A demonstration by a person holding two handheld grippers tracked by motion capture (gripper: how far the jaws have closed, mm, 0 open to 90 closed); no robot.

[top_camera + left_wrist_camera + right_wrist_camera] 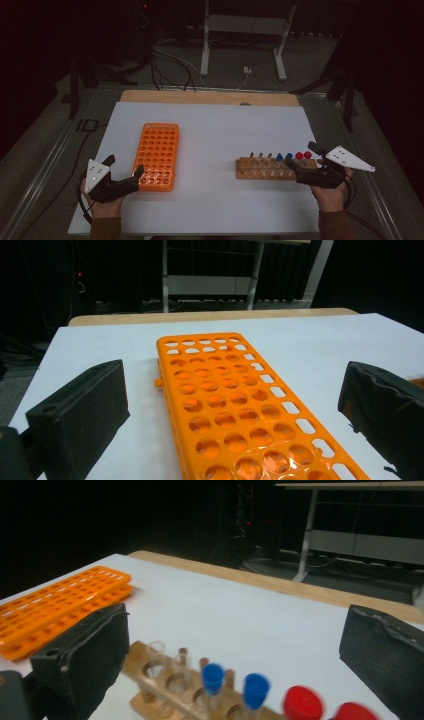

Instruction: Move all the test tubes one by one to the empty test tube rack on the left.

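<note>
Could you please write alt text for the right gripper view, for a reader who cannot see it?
The right tongs, jaws wide open and holding nothing, point at a wooden tube rack on a white table. The rack holds two blue-capped tubes, two red-capped tubes and uncapped clear tubes. An empty orange rack lies farther off at the left.

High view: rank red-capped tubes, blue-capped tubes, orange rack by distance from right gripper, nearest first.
From the right gripper:
1. Red-capped tubes, at the wooden rack's right end, beside the jaws.
2. Blue-capped tubes, next slots to the left.
3. Orange rack, far left.
</note>
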